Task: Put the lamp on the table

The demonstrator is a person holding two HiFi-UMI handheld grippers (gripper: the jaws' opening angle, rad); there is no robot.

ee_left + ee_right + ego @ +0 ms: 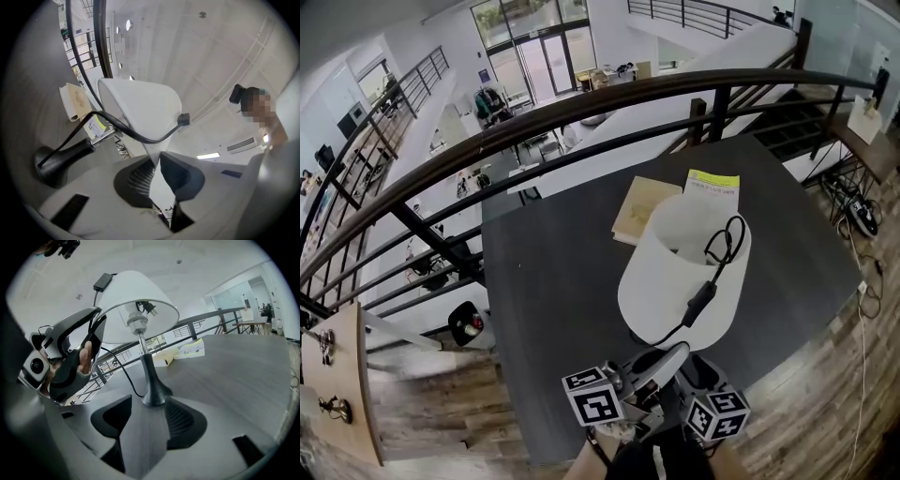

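Two grippers in play, only one doing work. The left gripper has its fingers pressed together on the thin rim of the lamp's white shade. The rim runs straight up out of the pinch. It's a steering grip, good for steadying the top but not for carrying weight.

The right gripper is empty, with its fingers spread wide. The black base sits just ahead of the fingertips, centred on the gap and not touching either one. It looks like a standby position, ready to catch the stem if the lamp tips.

Lamp location: the base looks seated flat on the dark counter, stem near upright. From the left fingers, the base lies off to the left and further out.

The cord is draped over the shade just beyond the left fingertips. Its inline switch hangs on the outside and the plug end is tucked inside the shade. My guess is it was bundled like that so nothing dangles or snags.

A booklet and a leaflet lie on the counter well beyond the lamp, out of reach of both sets of fingers. The railing is past those.

My read is that placement is basically done and only the release is left. The risk is the shade flexing or the lamp rocking when the pinch lets go, and the loose cord could slide off the shade. I'd open the left fingers slowly and back off clear of the rim.
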